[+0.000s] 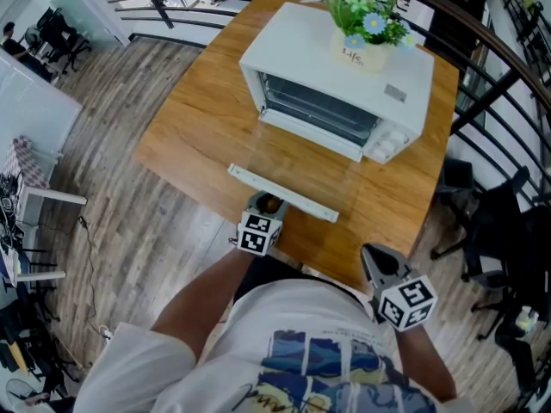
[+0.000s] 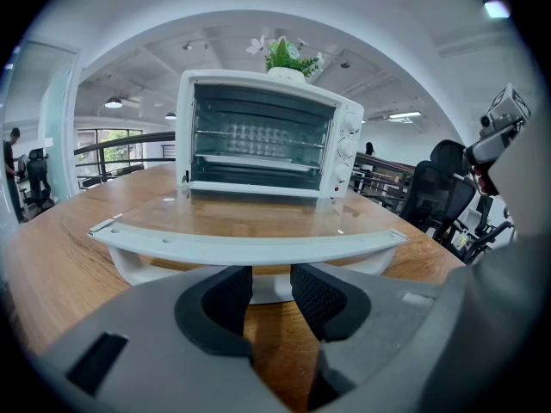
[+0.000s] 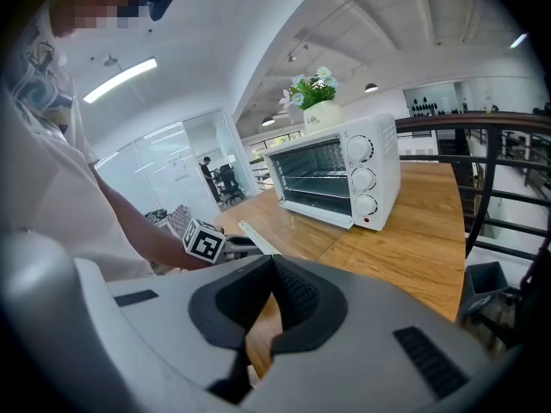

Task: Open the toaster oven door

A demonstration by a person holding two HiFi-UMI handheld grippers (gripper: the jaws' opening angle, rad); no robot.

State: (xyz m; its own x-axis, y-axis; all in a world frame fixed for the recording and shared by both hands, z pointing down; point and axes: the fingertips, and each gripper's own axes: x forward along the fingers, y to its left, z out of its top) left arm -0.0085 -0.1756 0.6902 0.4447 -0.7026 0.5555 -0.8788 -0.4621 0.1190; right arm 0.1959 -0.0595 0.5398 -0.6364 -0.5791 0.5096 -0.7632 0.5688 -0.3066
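One door [image 1: 301, 163] lies fully open, flat over the table [image 1: 185, 136], hinged at the oven [image 1: 344, 84]. Its long axis runs along the oven front, and its handle [image 1: 282, 193] faces the person.

It looks stiff, light and breakable (glass), so the handle is the place to grip.

The left gripper [image 1: 269, 203] sits just short of the handle, jaws apart and empty. The right gripper [image 1: 372, 253] has its jaws together at the table's near edge.

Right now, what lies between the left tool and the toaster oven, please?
The toaster oven's lowered glass door, its handle nearest the left tool, shown in the left gripper view.
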